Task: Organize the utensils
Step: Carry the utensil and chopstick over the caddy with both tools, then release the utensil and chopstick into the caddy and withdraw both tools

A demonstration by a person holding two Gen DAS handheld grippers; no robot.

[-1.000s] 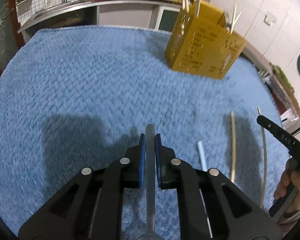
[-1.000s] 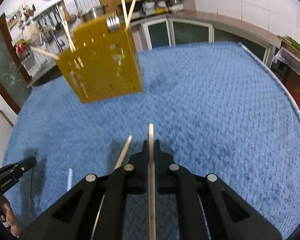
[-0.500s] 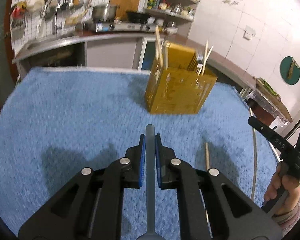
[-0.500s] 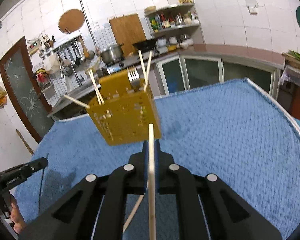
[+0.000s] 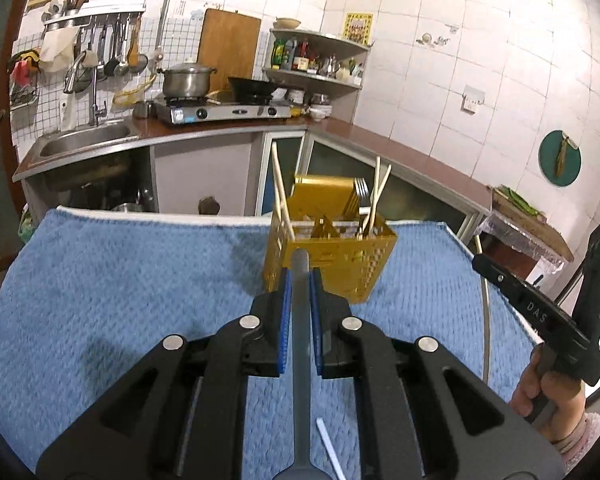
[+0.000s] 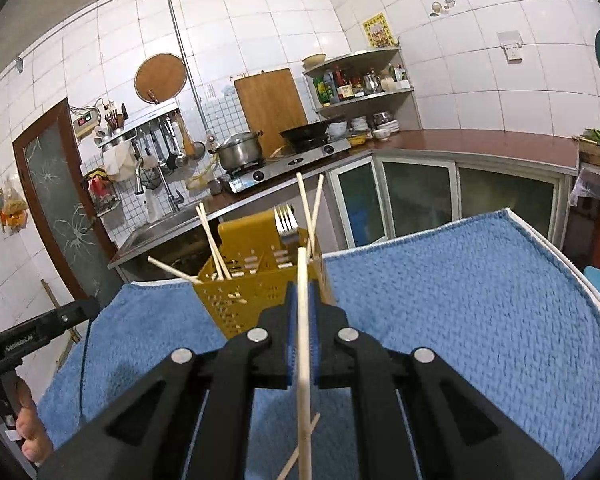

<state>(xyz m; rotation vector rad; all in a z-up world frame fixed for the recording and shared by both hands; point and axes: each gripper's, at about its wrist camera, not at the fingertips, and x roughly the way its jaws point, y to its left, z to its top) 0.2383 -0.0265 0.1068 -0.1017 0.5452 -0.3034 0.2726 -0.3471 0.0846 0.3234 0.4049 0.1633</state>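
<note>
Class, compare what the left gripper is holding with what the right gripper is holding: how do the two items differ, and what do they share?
The left gripper clamps a grey metal utensil handle, flat and broad; the right gripper clamps a pale wooden chopstick, thin and round. The handle's tip barely passes the fingers, while the chopstick reaches well beyond them. Both are held lengthwise, pointing toward the yellow utensil basket.

Yellow caddy (image 5: 332, 256) stands dead ahead of both grippers, chopsticks (image 6: 310, 212) and fork (image 6: 286, 220) sticking up from it. Blue towel (image 5: 120, 272) bare left; loose chopstick (image 6: 300, 446) under right gripper (image 6: 303, 312).
</note>
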